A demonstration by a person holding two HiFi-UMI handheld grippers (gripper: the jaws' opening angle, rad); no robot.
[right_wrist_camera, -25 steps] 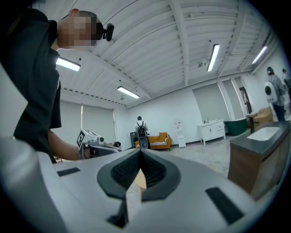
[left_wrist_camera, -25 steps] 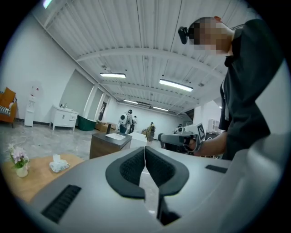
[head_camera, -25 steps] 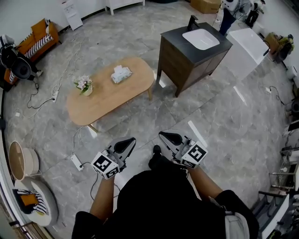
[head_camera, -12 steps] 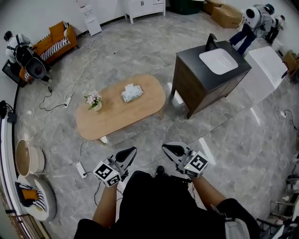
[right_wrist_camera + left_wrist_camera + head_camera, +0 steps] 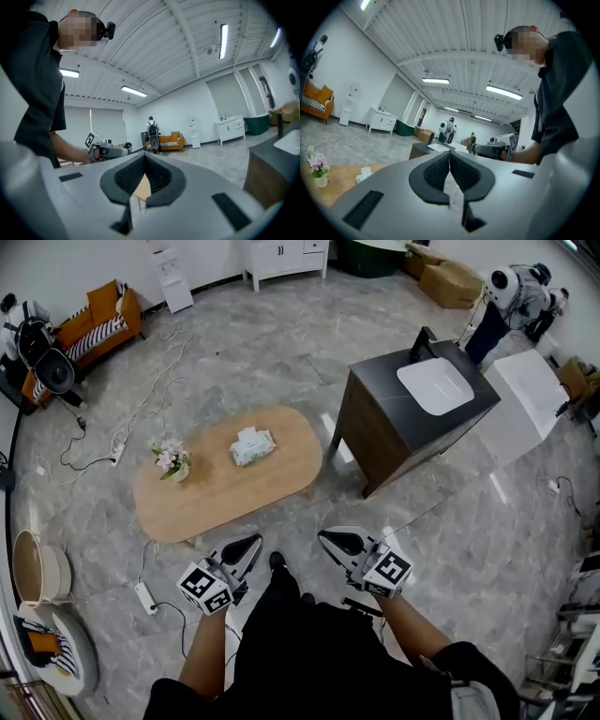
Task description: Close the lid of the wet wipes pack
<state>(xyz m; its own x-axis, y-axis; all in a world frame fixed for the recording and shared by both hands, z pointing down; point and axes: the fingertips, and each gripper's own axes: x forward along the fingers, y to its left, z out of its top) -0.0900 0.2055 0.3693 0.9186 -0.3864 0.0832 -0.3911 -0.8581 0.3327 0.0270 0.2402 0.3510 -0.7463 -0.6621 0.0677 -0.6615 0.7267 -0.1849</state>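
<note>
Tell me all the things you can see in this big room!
table: 1, light wood, middle of the floor
wipes pack: 1, pale, on the table, right of its middle
flowers: 1 pot, pink, on the table's left end
sink cabinet: 1, dark with a white basin, right of the table
sofa: 1, orange, far left
cupboard: 1, white, at the far wall
power strip: 1, white, on the floor beside the left gripper
left gripper: 1, grey, jaws shut, empty, short of the table
right gripper: 1, grey, jaws shut, empty, short of the table
</note>
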